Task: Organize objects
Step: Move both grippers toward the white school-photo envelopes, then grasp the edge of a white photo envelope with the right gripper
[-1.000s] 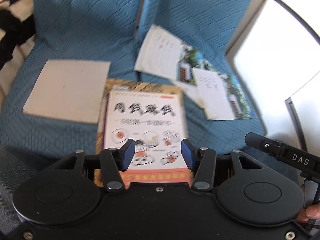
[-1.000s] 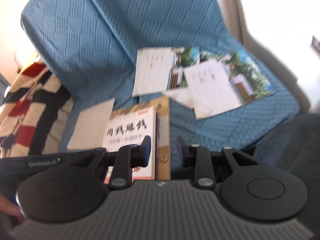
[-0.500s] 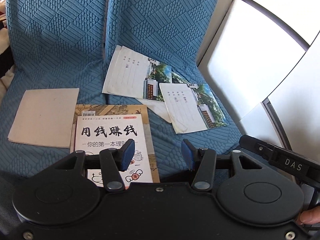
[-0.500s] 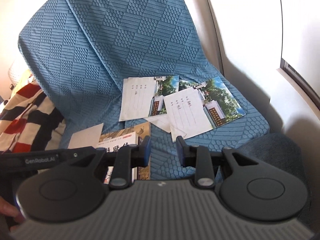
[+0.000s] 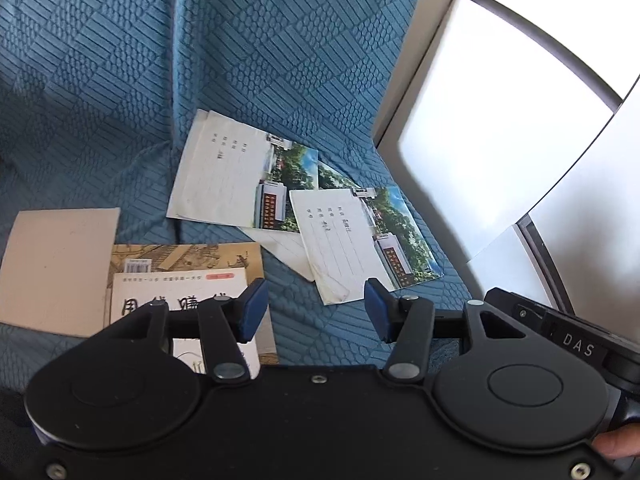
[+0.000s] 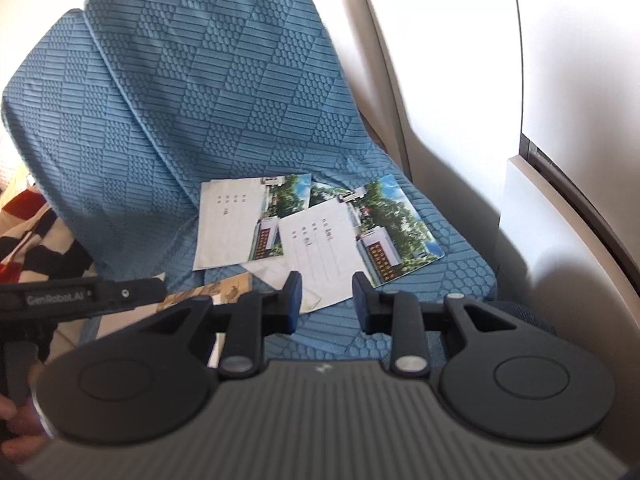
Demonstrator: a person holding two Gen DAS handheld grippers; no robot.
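Two booklets with photo covers lie overlapping on the blue seat cover [image 6: 200, 100]: the far booklet [image 5: 240, 176] [image 6: 236, 224] and the near booklet [image 5: 352, 236] [image 6: 340, 248], with a white sheet [image 5: 280, 244] under them. To their left a white book [image 5: 176, 296] rests on a brown book [image 5: 184, 254] [image 6: 224, 290], beside a beige card [image 5: 56, 264]. My left gripper [image 5: 316, 308] hovers above the seat between the books and the near booklet; its jaws are opening with nothing between them. My right gripper [image 6: 326, 298] hangs just short of the near booklet, open and holding nothing.
A pale wall panel [image 6: 460, 80] and a window frame [image 5: 500, 140] border the seat on the right. A red, black and white striped cloth [image 6: 40, 240] lies to the left. The other handle shows at each view's edge.
Both grippers have moved right, away from the stacked books and toward the photo booklets, and tipped up a little. The books have slid to the lower left. Nothing was picked up.
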